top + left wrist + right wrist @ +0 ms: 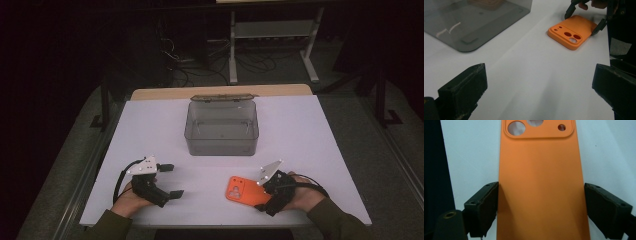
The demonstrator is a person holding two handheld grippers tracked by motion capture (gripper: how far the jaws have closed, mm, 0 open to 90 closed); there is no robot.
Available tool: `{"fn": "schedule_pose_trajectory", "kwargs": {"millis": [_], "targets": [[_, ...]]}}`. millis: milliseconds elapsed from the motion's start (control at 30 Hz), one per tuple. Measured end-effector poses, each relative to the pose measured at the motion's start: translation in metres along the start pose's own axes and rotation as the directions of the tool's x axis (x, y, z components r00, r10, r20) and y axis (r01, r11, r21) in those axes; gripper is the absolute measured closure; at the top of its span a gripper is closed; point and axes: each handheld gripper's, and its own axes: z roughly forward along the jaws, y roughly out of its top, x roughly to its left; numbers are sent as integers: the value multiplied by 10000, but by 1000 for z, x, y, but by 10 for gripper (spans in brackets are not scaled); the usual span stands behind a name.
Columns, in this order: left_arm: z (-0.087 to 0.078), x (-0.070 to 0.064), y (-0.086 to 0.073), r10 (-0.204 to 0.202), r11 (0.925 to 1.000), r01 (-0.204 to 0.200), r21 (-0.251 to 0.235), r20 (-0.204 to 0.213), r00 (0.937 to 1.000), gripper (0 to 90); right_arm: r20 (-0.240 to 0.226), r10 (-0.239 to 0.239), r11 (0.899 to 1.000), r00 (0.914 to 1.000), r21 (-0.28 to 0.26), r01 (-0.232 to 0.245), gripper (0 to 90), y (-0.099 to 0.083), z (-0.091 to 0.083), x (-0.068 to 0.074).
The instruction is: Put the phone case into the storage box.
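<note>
Two jaws flanking orange phone case (541,190) — right hand-held gripper (541,202)

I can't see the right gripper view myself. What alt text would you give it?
An orange phone case lies back up on a white table, running up the middle between the two black jaws of the right claw. The left jaw is at its edge, the right jaw just clear. Camera cut-outs show at the top end.

No text, label, brand or number can be read anywhere: the orange silicone phone case (541,182) in the middle of the frame carries no print.
</note>
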Motion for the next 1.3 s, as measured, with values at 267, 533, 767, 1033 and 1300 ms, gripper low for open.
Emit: {"fn": "schedule_pose_trajectory", "kwargs": {"millis": [267,533,767,1033,1300], "targets": [[0,0,0,-4,10000,4,2,1,10000,0,-33,154,9999,9999,-62,-155,159,0,0,-1],[0,0,0,20,10000,-20,36,2,10000,0,-134,364,9993,9992,-118,-365,160,1,-3,-4],[0,0,0,-8,10000,8,-4,-12,10000,0,-223,375,9991,9990,-213,-380,159,6,-10,-8],[0,0,1,104,9999,-104,21,11,9999,0,-539,277,9994,9982,-176,-287,159,15,-18,-13],[-2,3,1,78,9999,-78,-90,-26,10000,0,-726,179,9997,9972,-180,-192,159,26,-22,-19]]}}
